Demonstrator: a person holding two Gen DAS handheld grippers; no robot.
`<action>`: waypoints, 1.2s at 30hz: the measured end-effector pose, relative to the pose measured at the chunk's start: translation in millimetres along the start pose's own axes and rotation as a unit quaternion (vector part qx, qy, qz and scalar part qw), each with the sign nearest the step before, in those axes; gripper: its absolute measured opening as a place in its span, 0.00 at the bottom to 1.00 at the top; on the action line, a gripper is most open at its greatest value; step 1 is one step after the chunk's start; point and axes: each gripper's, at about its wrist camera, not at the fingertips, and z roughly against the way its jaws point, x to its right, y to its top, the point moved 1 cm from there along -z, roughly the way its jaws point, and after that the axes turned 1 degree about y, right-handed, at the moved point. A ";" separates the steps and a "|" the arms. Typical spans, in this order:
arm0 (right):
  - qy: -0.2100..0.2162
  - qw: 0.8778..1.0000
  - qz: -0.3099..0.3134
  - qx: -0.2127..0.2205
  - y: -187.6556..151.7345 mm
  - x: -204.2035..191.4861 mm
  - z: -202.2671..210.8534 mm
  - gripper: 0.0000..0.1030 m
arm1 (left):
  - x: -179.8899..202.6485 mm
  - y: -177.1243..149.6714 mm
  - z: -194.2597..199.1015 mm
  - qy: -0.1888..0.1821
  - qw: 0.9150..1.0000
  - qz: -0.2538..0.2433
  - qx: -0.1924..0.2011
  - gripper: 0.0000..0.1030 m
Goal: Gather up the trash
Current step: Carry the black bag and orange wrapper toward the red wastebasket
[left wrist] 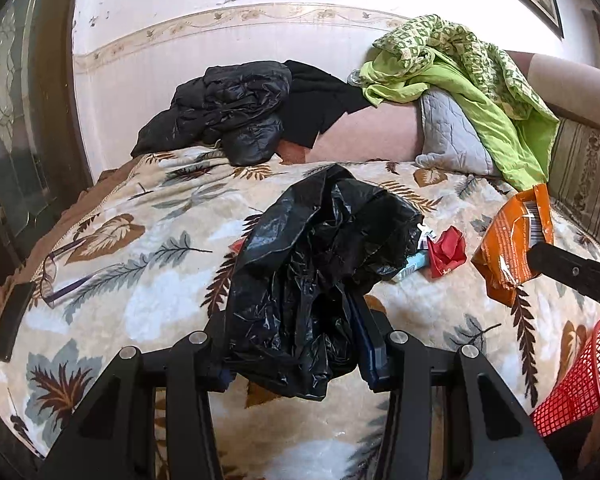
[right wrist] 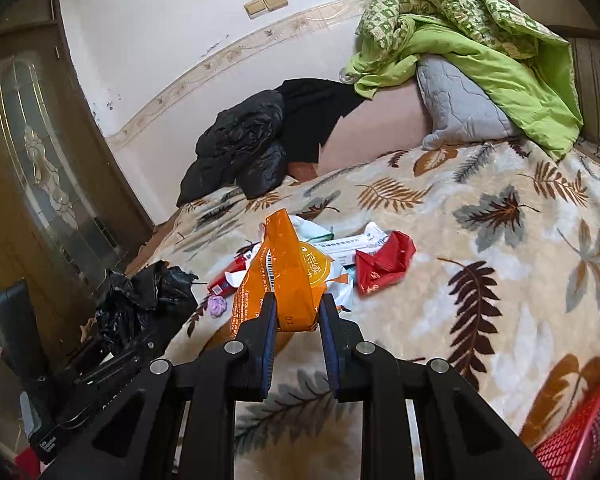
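Over the leaf-print blanket [right wrist: 480, 216], the left gripper [left wrist: 296, 312] clamps a black trash bag [left wrist: 312, 248]; the right gripper [right wrist: 298, 312] pinches an orange wrapper [right wrist: 284, 276].

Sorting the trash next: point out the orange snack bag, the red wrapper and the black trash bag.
orange snack bag [right wrist: 284, 280], right wrist view, printed front above the pads.
red wrapper [right wrist: 384, 266], right wrist view, crumpled middle.
black trash bag [left wrist: 312, 256], left wrist view, bunched middle.

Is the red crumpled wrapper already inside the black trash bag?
No, the red crumpled wrapper lies on the leaf-patterned blanket, apart from the black trash bag.
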 end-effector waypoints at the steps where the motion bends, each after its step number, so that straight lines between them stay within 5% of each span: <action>1: -0.001 1.000 -0.003 0.000 0.6 2.1 -0.8 0.21 | 0.9 -0.1 -0.5 0.001 1.000 -0.002 0.000 0.44; 36: -0.025 0.998 -0.054 0.021 -6.5 27.5 41.7 0.21 | 36.7 3.4 -5.3 -0.048 0.999 -0.023 0.007 0.44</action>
